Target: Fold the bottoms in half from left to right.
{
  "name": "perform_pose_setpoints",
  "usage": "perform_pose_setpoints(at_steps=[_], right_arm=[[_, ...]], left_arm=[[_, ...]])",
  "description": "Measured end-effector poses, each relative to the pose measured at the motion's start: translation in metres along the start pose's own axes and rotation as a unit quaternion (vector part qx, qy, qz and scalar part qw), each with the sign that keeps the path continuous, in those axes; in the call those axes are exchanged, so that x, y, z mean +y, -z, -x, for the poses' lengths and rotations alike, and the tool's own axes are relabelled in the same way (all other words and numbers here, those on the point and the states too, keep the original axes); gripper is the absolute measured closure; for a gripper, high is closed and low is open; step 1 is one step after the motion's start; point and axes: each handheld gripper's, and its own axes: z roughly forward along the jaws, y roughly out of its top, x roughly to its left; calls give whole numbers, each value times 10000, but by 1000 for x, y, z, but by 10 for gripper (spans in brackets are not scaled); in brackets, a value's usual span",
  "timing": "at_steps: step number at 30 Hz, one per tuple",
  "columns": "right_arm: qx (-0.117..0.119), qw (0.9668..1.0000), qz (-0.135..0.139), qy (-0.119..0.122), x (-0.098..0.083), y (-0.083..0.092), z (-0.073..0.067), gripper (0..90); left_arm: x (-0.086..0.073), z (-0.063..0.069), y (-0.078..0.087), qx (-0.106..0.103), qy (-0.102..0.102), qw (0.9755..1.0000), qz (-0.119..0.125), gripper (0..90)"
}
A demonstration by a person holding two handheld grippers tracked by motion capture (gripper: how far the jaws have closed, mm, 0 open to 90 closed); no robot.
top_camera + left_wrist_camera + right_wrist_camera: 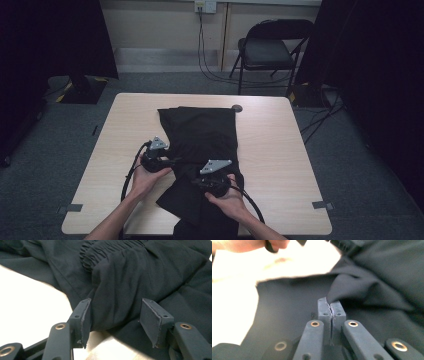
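Note:
A black garment (205, 132) lies spread down the middle of the light wooden table (280, 150), its near end bunched between my hands. My left gripper (171, 161) sits at the cloth's left edge. In the left gripper view, the left gripper (116, 312) stands open around a rounded fold of the garment (125, 277); the right pad (151, 321) is apart from the cloth. A gathered elastic band (107, 250) shows behind. My right gripper (202, 181) is over the near bunch. In its own view, the right gripper (331, 306) is shut on a thin ridge of the garment (374, 270).
A black folding chair (267, 50) stands beyond the table's far edge, with cables trailing from a wall socket (200, 6). A small dark round thing (237, 108) lies at the table's far edge. Tape marks (324, 205) sit at the near corners. Bare tabletop shows on both sides of the cloth.

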Motion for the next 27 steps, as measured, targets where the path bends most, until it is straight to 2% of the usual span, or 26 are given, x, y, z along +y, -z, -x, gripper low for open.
perform_pose_setpoints(at_steps=[1,2,3,4,5,6,7,9,10,11,12,13,15,16,17,18,21,22,23,25,26,27], right_arm=[[0,10000,0,0,0,0,0,898],[-11,9998,213,-48,9,15,3,898],[-43,9993,349,-105,14,22,7,897],[-6,9986,471,-249,17,29,13,897],[-6,9986,471,-249,17,29,13,897],[-106,9974,582,-410,20,39,27,896],[-106,9974,582,-410,20,39,27,896],[-267,9978,447,-418,16,42,40,896],[-487,9981,189,-334,6,40,46,896],[-487,9981,189,-334,6,40,46,896],[-549,9978,-84,-361,-7,36,50,895],[-549,9978,-84,-361,-7,36,50,895],[-618,9971,-328,-302,-18,30,51,894],[-643,9961,-541,-274,-26,24,52,894],[-643,9961,-541,-274,-26,24,52,894],[-554,9966,-486,-377,-28,22,52,894],[-565,9966,-524,-288,-26,20,51,894],[-490,9974,-442,-281,-26,15,50,895],[-461,9977,-395,-285,-25,12,49,895],[-416,9983,-334,-227,-21,4,44,895],[-412,9985,-316,-166,-19,0,42,895],[-362,9988,-290,-159,-16,-4,40,895]], left_arm=[[0,0,0,0,0,10000,0,433],[0,-1,1,46,61,10000,52,434],[1,-2,2,80,75,9999,72,433],[1,-2,2,82,122,9998,108,433],[1,-2,2,82,122,9998,108,434],[1,-2,2,77,124,9999,84,432],[1,-2,2,77,124,9999,84,432],[0,-1,1,64,84,9999,38,432],[0,0,0,58,52,10000,-7,432],[0,0,0,58,52,10000,-7,432],[0,1,-2,63,83,9999,-40,432],[0,1,-2,63,83,9999,-40,433],[2,7,-1,-108,170,9998,-54,445],[5,18,-1,-147,-14,9998,-102,445],[5,18,-1,-147,-14,9998,-102,432],[6,26,-2,-167,-201,9995,-159,426],[5,28,-4,-147,-288,9993,-190,418],[4,23,-4,-13,-297,9993,-221,421],[3,20,-5,-21,-196,9996,-220,421],[2,14,-7,115,-206,9994,-257,421],[2,14,-7,115,-206,9994,-257,421],[-1,7,-10,222,-248,9988,-352,419]])
